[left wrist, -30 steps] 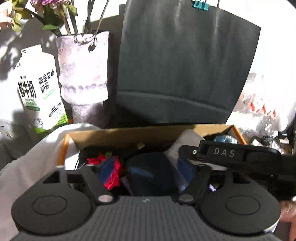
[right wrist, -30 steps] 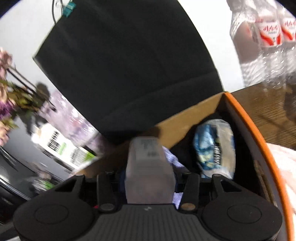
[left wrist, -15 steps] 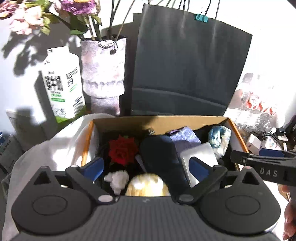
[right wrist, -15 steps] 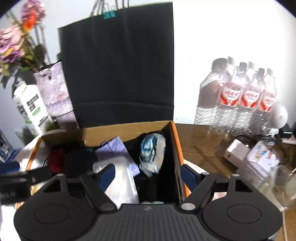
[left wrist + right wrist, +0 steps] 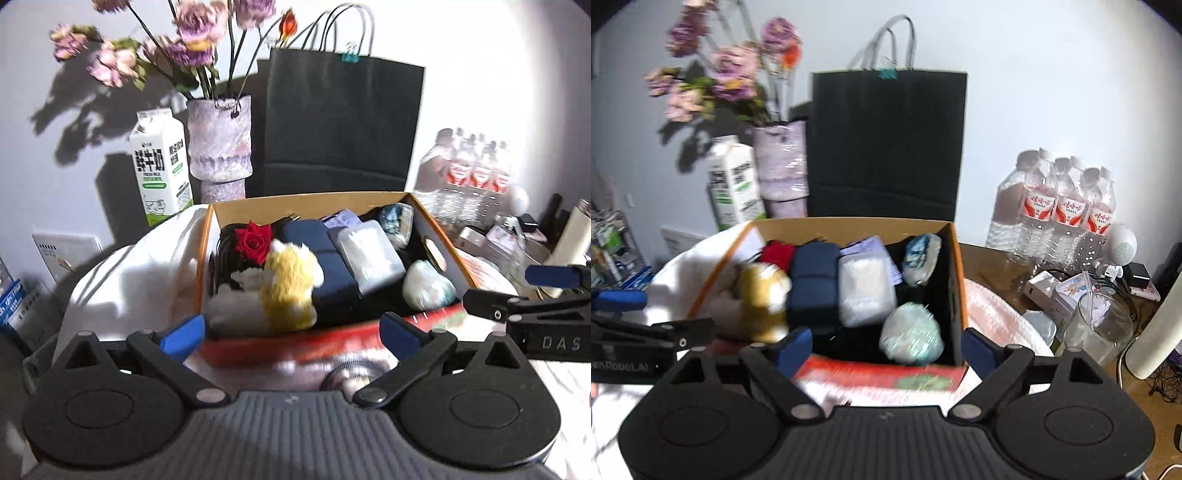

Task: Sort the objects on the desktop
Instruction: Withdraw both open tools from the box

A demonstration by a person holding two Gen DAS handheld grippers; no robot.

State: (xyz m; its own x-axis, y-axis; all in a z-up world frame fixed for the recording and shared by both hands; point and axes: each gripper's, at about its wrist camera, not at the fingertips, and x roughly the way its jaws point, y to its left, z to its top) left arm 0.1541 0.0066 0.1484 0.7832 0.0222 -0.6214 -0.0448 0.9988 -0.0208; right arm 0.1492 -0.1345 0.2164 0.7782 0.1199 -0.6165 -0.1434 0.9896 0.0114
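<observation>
Hovering now above the near edge of the cardboard box (image 5: pixel 436 243), both claws spread wide and carrying nothing: left claw (image 5: pixel 291 334) in front of the box's red-printed wall, right claw (image 5: pixel 886 345) likewise, pads apart and bare. Sitting inside the box: red rose (image 5: pixel 254 242), yellow plush toy (image 5: pixel 290 286), navy case (image 5: pixel 325 258), clear plastic packet (image 5: pixel 371 254), crumpled pale-green wrapper (image 5: pixel 426 286) and a blue-white pouch (image 5: pixel 397 221) at the far corner.

Compared with a second ago: no longer buried deep among the contents, the right claw no longer closed around the clear packet (that packet now lying loose in the box, released). Half a second back, already opened and lifting; now pulled farther off, whole box in view.

Probably meaning this deposit finished; remaining clutter such as the glass (image 5: pixel 1102 328) and charger (image 5: pixel 1043 288) on the desk (image 5: pixel 990 266) likely next.
</observation>
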